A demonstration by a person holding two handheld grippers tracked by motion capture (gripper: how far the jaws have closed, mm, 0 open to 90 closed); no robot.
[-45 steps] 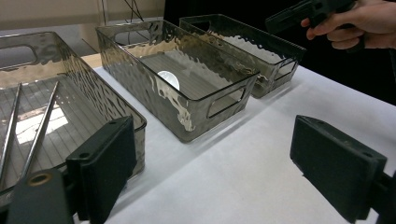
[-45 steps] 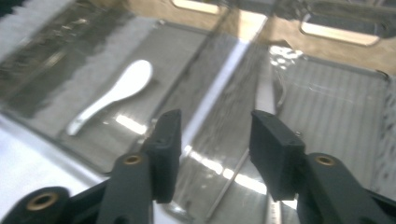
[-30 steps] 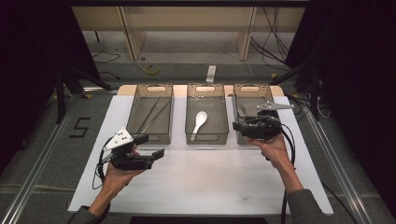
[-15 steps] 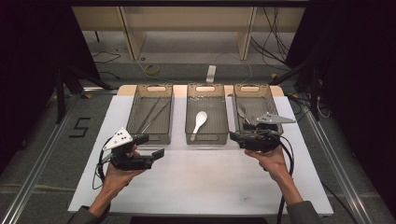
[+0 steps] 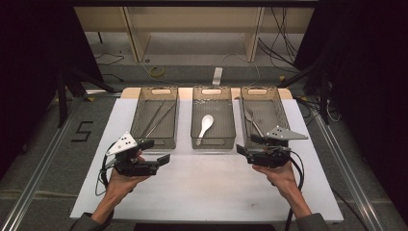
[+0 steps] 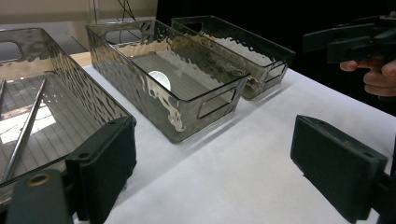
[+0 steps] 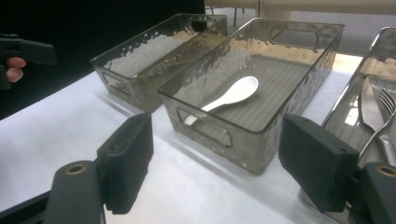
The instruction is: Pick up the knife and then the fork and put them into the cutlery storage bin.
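Rippled translucent bins (image 5: 213, 126), glossy white spoon (image 5: 205, 127)

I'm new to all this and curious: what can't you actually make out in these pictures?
- Right smoked-plastic bin, high view: the right gripper covers its near end, hiding the metal cutlery handles.
- Same cutlery, right gripper view: cut off by the picture edge.
- White ceramic spoon, left gripper view: blurred by the middle bin's rippled wall.

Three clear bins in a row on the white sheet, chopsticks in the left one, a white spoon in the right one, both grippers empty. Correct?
Not quite: the white spoon lies in the middle bin, as the high view shows. The right bin holds metal cutlery. The rest stands.
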